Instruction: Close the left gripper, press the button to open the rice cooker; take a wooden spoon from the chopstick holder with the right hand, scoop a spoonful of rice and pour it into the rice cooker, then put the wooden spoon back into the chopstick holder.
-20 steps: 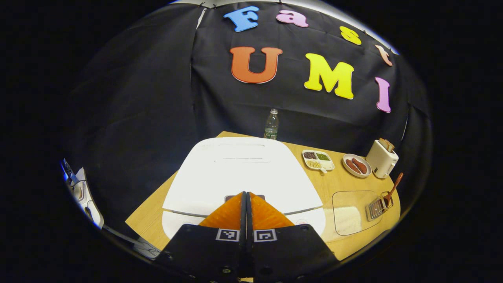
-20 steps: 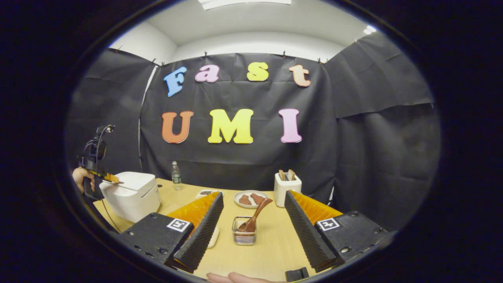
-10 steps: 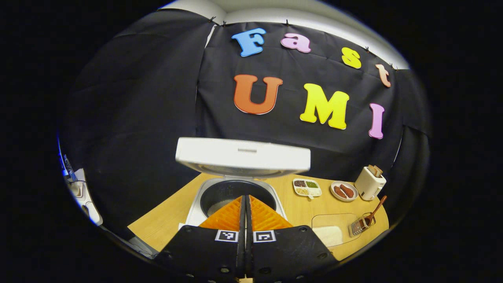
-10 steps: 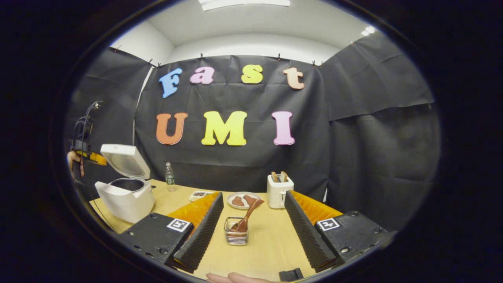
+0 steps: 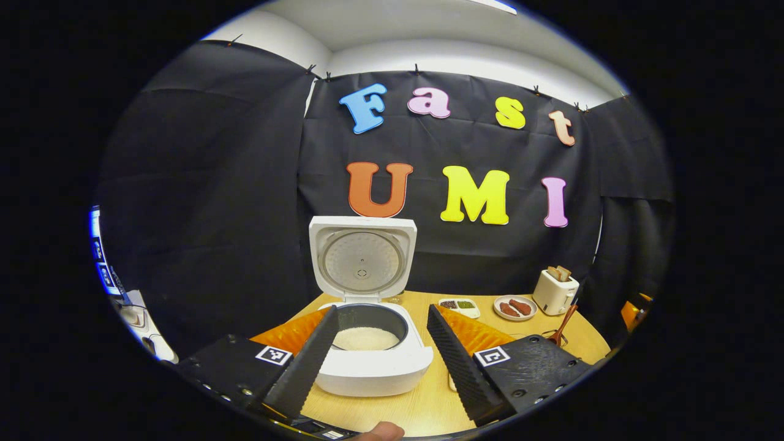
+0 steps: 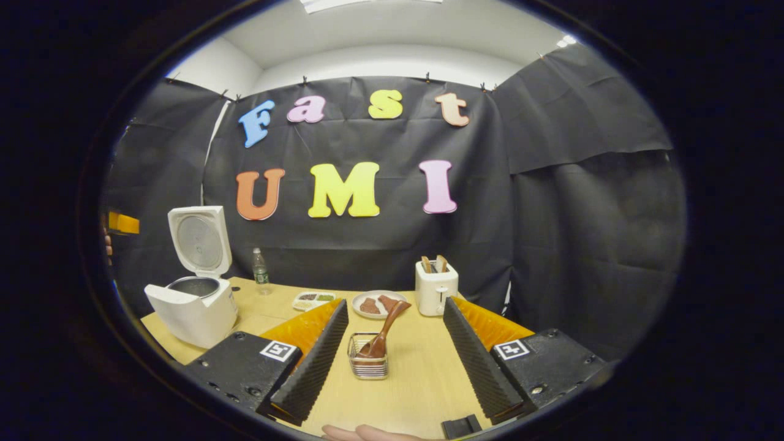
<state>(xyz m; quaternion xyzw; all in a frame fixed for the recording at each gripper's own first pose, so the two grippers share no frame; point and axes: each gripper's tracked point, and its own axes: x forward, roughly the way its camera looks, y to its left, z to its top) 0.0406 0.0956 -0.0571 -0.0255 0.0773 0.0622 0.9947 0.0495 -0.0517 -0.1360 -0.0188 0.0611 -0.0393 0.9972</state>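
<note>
Now the rice cooker (image 5: 373,343) stands open — a second ago its lid lay flat under the shut left gripper (image 5: 380,349), half a second ago it was swinging up, and here the lid (image 5: 362,260) stands upright at the back with the inner pot and its white rice in plain sight. The left gripper has drawn back from the cooker and its jaws have parted wide, holding nothing, with the pot framed between them but well beyond their tips. So the button step looks finished, and the work seems to pass to the other hand. The right gripper (image 6: 392,349) has its jaws spread and empty too, and it has barely shifted over the last second. The wooden spoon (image 6: 383,334) leans in the wire chopstick holder (image 6: 368,356) on the surface (image 6: 416,380), straight ahead and centred between the right jaws (handle tilted up and to the right), ahead of the fingertips and not touched — a forward reach appears to be what the grasp needs.
</note>
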